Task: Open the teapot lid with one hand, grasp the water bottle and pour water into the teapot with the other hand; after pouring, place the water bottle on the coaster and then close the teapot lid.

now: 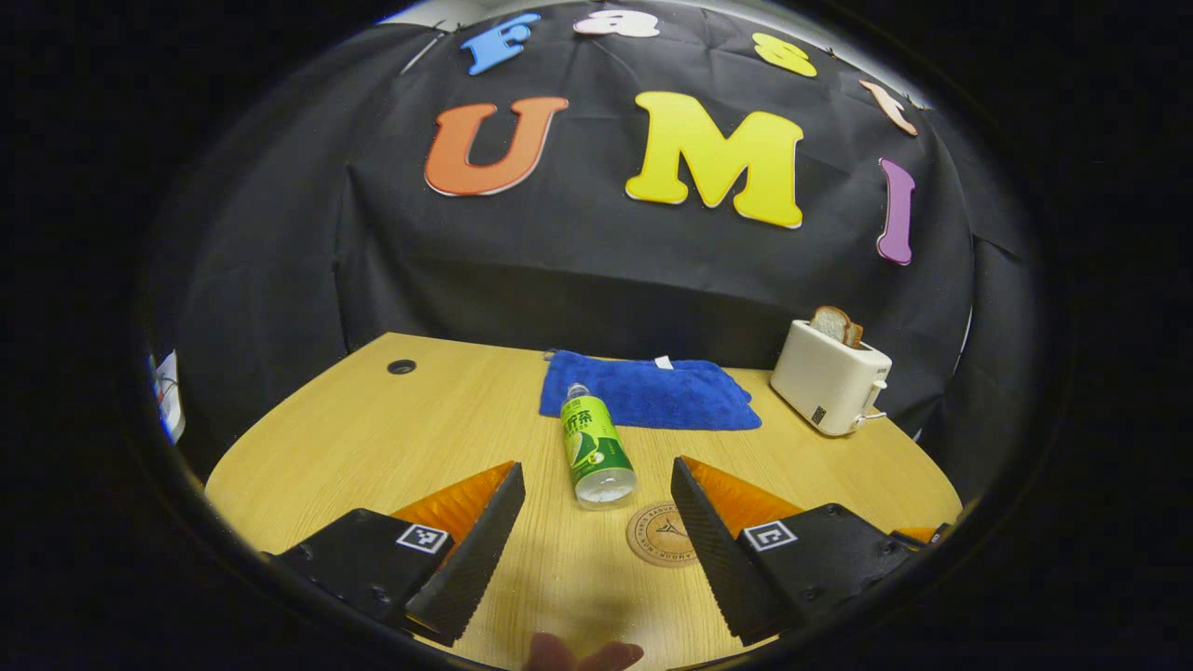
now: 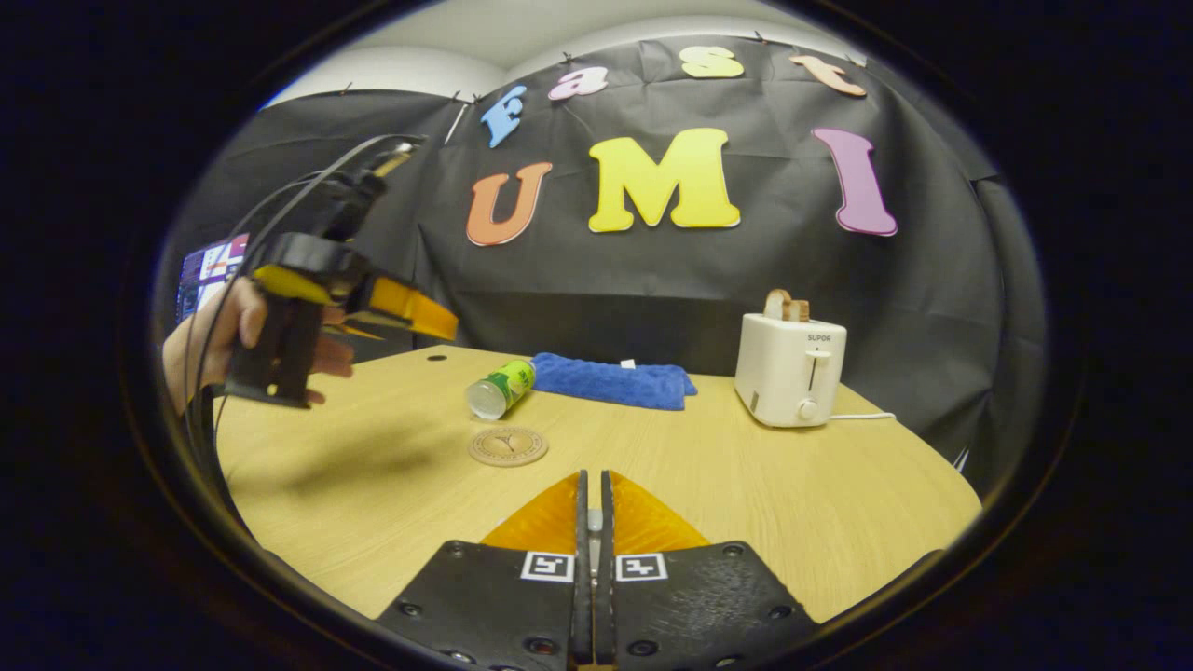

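Bottle (image 1: 596,447) lying flat, green label, seemingly capped

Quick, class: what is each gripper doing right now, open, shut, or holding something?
Left gripper: open, holding nothing, above the lying water bottle.
Right gripper: shut, holding nothing.

The pale wooden table (image 1: 391,438) under both claws has a fine straight grain and a matt, smooth finish. Ahead of the left claw's spread fingers, the clear plastic water bottle with the glossy green label (image 1: 595,452) lies on its side, its base shining. Just beside that claw's right finger sits the round tan coaster (image 1: 660,534), matt, like cork or wood. Farther ahead lies the blue terry cloth (image 1: 652,393), nubby and soft. Ahead and right of the right claw stands the cream plastic toaster (image 2: 788,371), smooth with a slight sheen.
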### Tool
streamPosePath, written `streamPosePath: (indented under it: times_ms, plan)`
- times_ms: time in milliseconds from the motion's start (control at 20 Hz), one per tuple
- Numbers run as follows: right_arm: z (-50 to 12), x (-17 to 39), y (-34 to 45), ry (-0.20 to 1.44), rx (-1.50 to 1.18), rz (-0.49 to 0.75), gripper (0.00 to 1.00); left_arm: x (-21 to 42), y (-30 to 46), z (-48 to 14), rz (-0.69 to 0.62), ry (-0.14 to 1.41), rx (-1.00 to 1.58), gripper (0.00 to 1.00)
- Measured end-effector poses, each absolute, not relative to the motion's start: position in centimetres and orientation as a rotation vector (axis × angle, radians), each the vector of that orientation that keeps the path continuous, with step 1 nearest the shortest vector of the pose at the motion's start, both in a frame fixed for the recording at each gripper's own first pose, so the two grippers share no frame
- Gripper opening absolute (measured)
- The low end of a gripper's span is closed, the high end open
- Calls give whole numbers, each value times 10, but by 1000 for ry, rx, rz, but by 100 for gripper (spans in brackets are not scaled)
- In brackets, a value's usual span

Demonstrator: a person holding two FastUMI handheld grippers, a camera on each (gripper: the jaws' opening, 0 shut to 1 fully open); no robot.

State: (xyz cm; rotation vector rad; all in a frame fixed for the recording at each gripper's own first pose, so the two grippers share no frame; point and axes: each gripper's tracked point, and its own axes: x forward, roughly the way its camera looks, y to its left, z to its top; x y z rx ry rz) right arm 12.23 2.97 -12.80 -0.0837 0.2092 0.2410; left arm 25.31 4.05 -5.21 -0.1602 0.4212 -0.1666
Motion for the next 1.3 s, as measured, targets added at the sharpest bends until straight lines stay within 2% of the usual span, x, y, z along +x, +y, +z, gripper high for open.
streamPosePath:
  times_ms: [150, 250, 350, 600, 650, 700, 750, 800, 900, 1000, 1100, 1300]
  plan:
    - [-128, 122, 30, 213, -81, 247, 2, 305, 31, -67, -221, 606, -209, 96]
    - [-130, 122, 30, 216, -80, 248, 2, 325, 17, -96, -243, 812, -351, 96]
    - [-129, 122, 30, 215, -76, 249, 2, 336, 16, -126, -211, 998, -447, 98]
    - [-130, 122, 30, 216, -57, 262, 2, 347, 24, -169, -162, 1126, -372, 96]
    - [-130, 122, 30, 213, -56, 263, 2, 354, 26, -168, -146, 1108, -350, 100]
    - [-129, 122, 30, 212, -54, 265, 2, 358, 30, -169, -122, 1093, -338, 92]
    - [-130, 123, 30, 212, -51, 266, 2, 358, 30, -175, -96, 1088, -330, 90]
    - [-130, 122, 30, 214, -47, 268, 2, 357, 32, -165, -97, 1049, -300, 81]
    - [-129, 121, 30, 216, -44, 274, 2, 363, 43, -128, -74, 830, -187, 73]
    - [-129, 121, 31, 209, -45, 275, 2, 351, 36, -62, -88, 529, -159, 71]
    - [-129, 121, 30, 201, -47, 274, 2, 313, 24, -20, -93, 295, -183, 70]
    - [-129, 121, 30, 198, -30, 271, 2, 246, -4, -22, -167, 37, -141, 68]
